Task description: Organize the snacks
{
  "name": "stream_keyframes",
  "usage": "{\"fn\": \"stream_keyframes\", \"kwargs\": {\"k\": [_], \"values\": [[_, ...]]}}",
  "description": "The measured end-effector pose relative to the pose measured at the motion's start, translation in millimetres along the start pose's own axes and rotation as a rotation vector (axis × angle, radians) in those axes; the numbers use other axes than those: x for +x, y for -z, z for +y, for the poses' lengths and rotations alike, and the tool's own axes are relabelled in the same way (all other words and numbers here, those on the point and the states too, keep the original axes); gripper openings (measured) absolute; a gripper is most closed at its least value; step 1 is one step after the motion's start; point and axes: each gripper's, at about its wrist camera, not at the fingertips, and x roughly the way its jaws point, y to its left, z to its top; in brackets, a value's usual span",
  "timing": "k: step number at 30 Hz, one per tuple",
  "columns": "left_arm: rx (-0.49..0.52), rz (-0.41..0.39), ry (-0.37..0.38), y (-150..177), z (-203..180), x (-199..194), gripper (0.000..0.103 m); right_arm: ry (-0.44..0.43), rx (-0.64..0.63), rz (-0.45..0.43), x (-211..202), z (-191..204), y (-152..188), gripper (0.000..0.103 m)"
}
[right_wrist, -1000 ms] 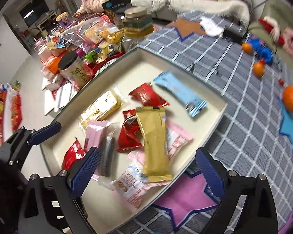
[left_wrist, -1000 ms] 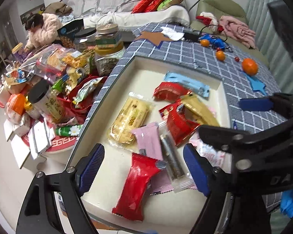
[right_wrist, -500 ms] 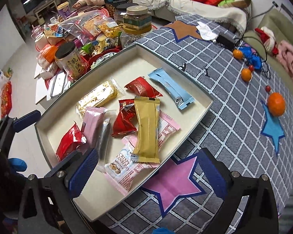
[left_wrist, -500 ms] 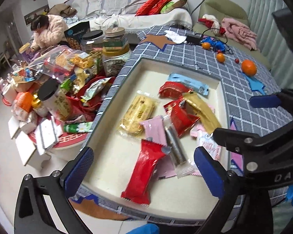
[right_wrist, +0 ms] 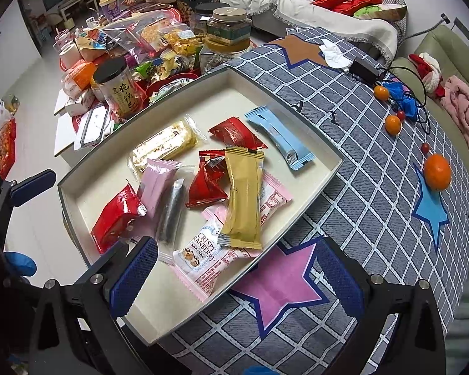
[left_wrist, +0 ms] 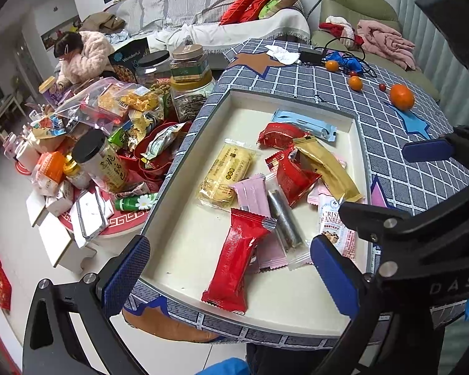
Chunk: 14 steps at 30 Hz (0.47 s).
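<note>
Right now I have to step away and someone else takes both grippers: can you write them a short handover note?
Left gripper: fingers wide apart after just opening, nothing between them, above the near end of the tray.
Right gripper: open, empty, over the tray's near corner.
In the tray, loose and overlapping: long red packet, pink packet, silver stick, yellow packet, gold packet, light blue packet, two more red packets, a cranberry packet.
Done: snacks gathered in the tray.
Left: the packets are unsorted; more snacks sit heaped on the low table beside it.
</note>
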Motion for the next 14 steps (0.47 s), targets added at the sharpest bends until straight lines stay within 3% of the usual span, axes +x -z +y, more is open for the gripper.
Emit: {"fn": "stream_keyframes", "kwargs": {"k": [9, 14], "values": [[0.013, 0.01, 0.002, 0.5, -3.1, 0.6, 0.103, -0.002, 0.0, 0.006, 1.2, 0.0, 1.0, 0.102], [0.023, -0.026, -0.003, 2.8, -4.4, -2.9, 0.103, -0.007, 0.002, 0.005, 1.2, -0.4, 1.4, 0.102]]}}
